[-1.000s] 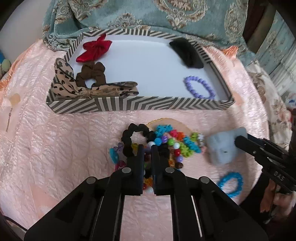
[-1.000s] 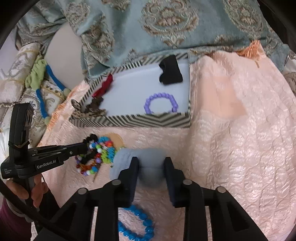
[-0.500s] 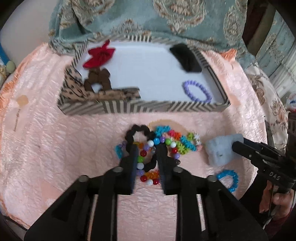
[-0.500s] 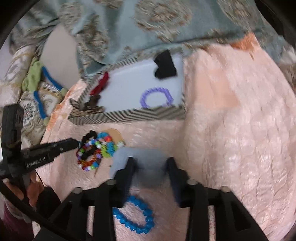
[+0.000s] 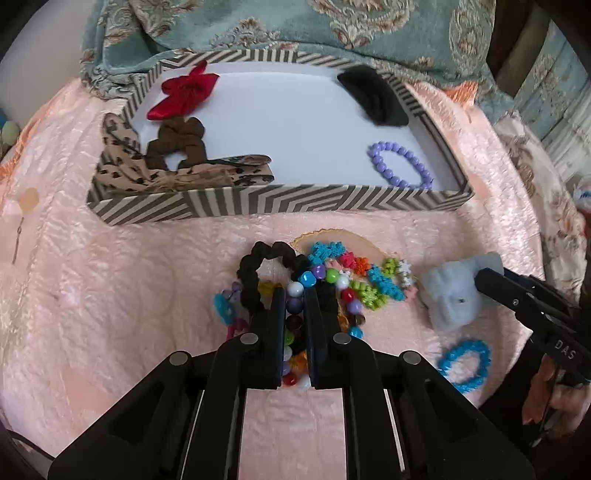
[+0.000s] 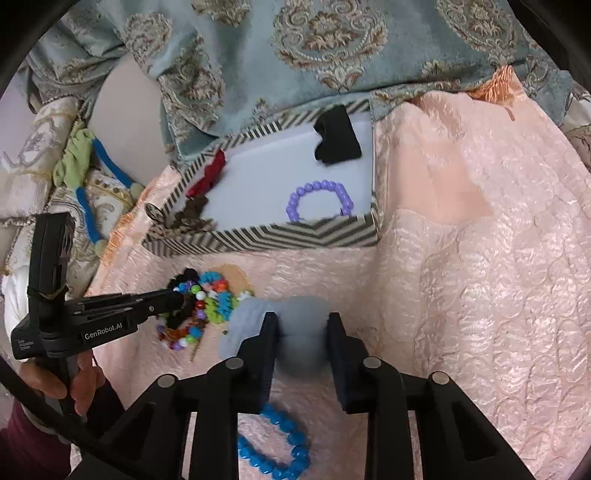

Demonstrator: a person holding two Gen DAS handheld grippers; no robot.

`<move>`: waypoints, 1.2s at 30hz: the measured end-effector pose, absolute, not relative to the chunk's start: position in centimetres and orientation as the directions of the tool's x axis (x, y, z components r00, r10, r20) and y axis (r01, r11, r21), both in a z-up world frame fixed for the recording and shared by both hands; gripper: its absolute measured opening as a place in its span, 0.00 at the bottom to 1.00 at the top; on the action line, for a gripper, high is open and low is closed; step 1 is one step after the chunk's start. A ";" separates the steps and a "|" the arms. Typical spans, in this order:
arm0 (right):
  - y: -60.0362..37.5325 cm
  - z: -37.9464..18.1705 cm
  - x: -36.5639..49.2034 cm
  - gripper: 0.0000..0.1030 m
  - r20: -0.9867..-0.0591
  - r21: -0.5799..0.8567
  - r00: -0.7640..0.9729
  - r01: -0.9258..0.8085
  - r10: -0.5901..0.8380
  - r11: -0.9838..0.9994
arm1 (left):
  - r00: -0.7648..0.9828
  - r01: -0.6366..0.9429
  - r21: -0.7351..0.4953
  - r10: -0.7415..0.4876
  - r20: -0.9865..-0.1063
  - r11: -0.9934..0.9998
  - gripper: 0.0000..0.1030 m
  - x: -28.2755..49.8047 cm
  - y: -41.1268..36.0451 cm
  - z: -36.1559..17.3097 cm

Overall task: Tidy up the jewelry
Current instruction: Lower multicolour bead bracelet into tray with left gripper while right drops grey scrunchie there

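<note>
A striped tray (image 5: pixel 280 206) (image 6: pixel 266 236) holds a red bow (image 5: pixel 184 90), a brown scrunchie (image 5: pixel 177 142), a leopard band (image 5: pixel 192 175), a black scrunchie (image 5: pixel 373 98) (image 6: pixel 338 136) and a purple bead bracelet (image 5: pixel 400 166) (image 6: pixel 319 199). In front lies a pile of colourful bracelets (image 5: pixel 325 284) (image 6: pixel 195 310) with a black scrunchie (image 5: pixel 258 273). My left gripper (image 5: pixel 294 295) is shut on a multicoloured bead bracelet (image 5: pixel 295 321) in the pile. My right gripper (image 6: pixel 301 321) is shut on a pale blue fluffy scrunchie (image 6: pixel 295 332) (image 5: pixel 456 295). A blue bead bracelet (image 6: pixel 275 443) (image 5: pixel 465 363) lies near it.
Everything sits on a pink quilted cover (image 6: pixel 480 295) (image 5: pixel 110 314). A teal patterned cloth (image 6: pixel 295 55) (image 5: pixel 295 26) is bunched behind the tray. A green and blue cord toy (image 6: pixel 85 170) lies at the far left.
My left gripper opened briefly, then closed on the bead bracelet in the pile. My right gripper stays on the blue scrunchie with little movement.
</note>
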State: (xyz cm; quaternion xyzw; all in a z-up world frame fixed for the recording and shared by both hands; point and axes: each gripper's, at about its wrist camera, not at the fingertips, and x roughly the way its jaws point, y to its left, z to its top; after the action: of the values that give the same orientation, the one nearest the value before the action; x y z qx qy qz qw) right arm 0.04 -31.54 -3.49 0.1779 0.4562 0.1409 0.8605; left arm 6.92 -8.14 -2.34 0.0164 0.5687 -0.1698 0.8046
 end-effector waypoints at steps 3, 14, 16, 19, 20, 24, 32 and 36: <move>-31.5 -2.1 -0.5 0.23 -0.719 0.428 0.564 -0.101 0.407 0.898 | 0.315 0.267 -0.209 -0.290 -0.904 0.941 0.08 6.6 -7.4 -0.6; -30.9 1.4 -0.6 0.22 -0.676 0.422 0.606 -0.149 0.420 0.894 | 0.422 0.285 -0.208 -0.318 -0.849 0.936 0.08 5.7 -7.4 5.6; -30.9 1.7 -0.3 0.22 -0.674 0.422 0.607 -0.151 0.421 0.894 | 0.442 0.276 -0.193 -0.303 -0.844 0.941 0.08 6.1 -7.3 6.3; -30.9 2.3 0.6 0.22 -0.672 0.418 0.611 -0.154 0.419 0.895 | 0.460 0.266 -0.181 -0.290 -0.839 0.947 0.08 6.9 -7.4 6.9; -30.9 2.5 0.9 0.22 -0.670 0.417 0.613 -0.155 0.418 0.896 | 0.466 0.261 -0.176 -0.284 -0.838 0.949 0.08 7.2 -7.4 7.2; -31.0 3.0 3.3 0.22 -0.671 0.416 0.615 -0.149 0.414 0.897 | 0.493 0.250 -0.146 -0.255 -0.832 0.957 0.08 9.1 -8.0 7.9; -30.8 2.4 8.8 0.22 -0.697 0.403 0.596 -0.133 0.398 0.905 | 0.516 0.230 -0.088 -0.198 -0.833 0.969 0.08 14.0 -9.4 7.6; -30.7 1.6 12.0 0.22 -0.709 0.409 0.582 -0.120 0.397 0.905 | 0.505 0.212 -0.089 -0.188 -0.843 0.973 0.08 17.0 -9.7 6.7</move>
State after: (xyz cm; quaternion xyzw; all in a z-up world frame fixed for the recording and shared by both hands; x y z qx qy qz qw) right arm 11.97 -30.69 1.63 0.1605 0.4325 0.1478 0.8748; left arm 17.00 -9.72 6.70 0.0128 0.4841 -0.1153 0.8673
